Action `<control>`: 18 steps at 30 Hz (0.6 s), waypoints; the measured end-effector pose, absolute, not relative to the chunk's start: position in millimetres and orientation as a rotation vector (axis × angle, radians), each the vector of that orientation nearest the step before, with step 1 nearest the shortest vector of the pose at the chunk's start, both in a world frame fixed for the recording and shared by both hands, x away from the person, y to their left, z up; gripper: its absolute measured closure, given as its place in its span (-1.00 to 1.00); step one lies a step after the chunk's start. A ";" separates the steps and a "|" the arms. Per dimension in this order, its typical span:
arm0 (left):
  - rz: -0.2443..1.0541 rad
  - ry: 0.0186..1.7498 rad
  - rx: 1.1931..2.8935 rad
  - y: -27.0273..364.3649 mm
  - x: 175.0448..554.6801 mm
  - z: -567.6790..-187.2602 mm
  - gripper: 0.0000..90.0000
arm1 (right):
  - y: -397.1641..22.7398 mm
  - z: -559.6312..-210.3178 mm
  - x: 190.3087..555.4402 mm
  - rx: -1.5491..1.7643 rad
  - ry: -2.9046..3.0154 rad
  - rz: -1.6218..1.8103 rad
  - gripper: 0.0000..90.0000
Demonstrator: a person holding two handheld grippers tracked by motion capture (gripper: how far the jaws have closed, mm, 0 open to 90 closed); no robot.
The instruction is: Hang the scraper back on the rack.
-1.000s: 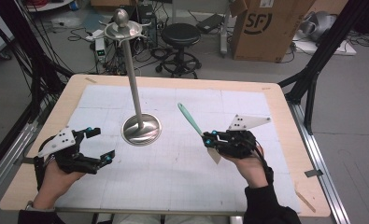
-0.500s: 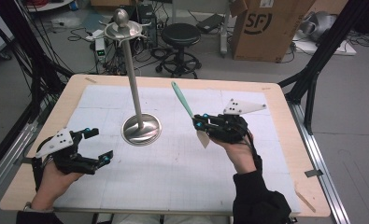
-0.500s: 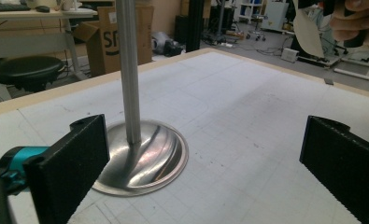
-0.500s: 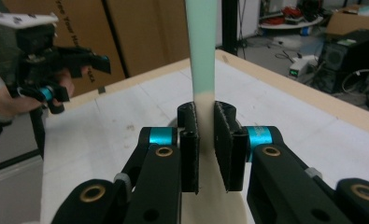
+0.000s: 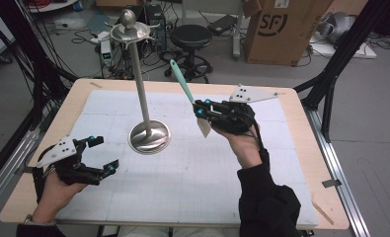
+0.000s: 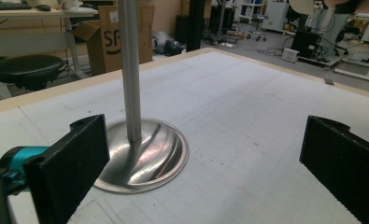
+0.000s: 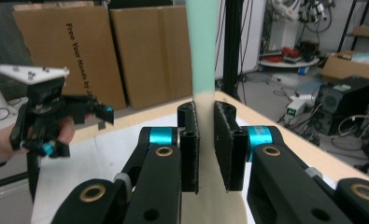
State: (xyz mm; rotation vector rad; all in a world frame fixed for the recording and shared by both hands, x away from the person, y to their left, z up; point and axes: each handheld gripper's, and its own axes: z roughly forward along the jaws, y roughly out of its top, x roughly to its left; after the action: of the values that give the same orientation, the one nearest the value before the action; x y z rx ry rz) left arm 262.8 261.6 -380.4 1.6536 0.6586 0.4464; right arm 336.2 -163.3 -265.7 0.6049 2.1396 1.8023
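Mint-green and cream, the spatula point(image 5: 187, 96) is sitting clamped in our right tongs point(image 5: 201, 111), raised above the table point(image 5: 301, 148) to the right of the steel stand point(image 5: 142, 98), its green handle slanting up toward the stand's top. Our left tongs point(image 5: 99, 154) are resting near the stand's base, jaws wide apart and holding nothing. Behind the stand, we are reading "SF" on a cardboard box point(image 5: 276, 29); another box point(image 7: 65, 56) is reading "Free Your Hands by".
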 end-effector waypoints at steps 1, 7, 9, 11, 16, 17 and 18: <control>0.446 0.659 1.652 261.6 262.5 -380.4 -0.95 | -161.4 -262.9 336.8 0.602 2.131 1.801 0.79; 0.447 0.660 1.650 263.3 261.7 -380.4 -0.96 | -148.8 -254.6 343.2 0.579 2.102 1.777 0.79; 0.448 0.663 1.646 264.0 261.3 -380.5 -0.95 | -145.8 -253.4 346.4 0.576 2.079 1.792 0.79; 0.448 0.665 1.644 264.9 261.1 -380.7 -0.95 | -143.6 -251.3 348.6 0.573 2.061 1.808 0.79; 0.439 0.664 1.642 266.2 261.6 -381.2 -0.95 | -136.2 -246.8 350.8 0.554 2.052 1.817 0.79; 0.439 0.666 1.640 266.2 261.4 -381.3 -0.95 | -135.2 -246.2 351.1 0.551 2.040 1.818 0.79; 0.437 0.669 1.642 266.6 261.1 -381.3 -0.95 | -134.4 -245.7 352.2 0.552 2.032 1.826 0.79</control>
State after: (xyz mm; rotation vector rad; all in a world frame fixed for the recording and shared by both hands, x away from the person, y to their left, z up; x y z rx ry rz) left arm 261.1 266.6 -381.3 1.6417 0.6692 0.4370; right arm 352.2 -134.4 -245.7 0.5519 2.0317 1.8257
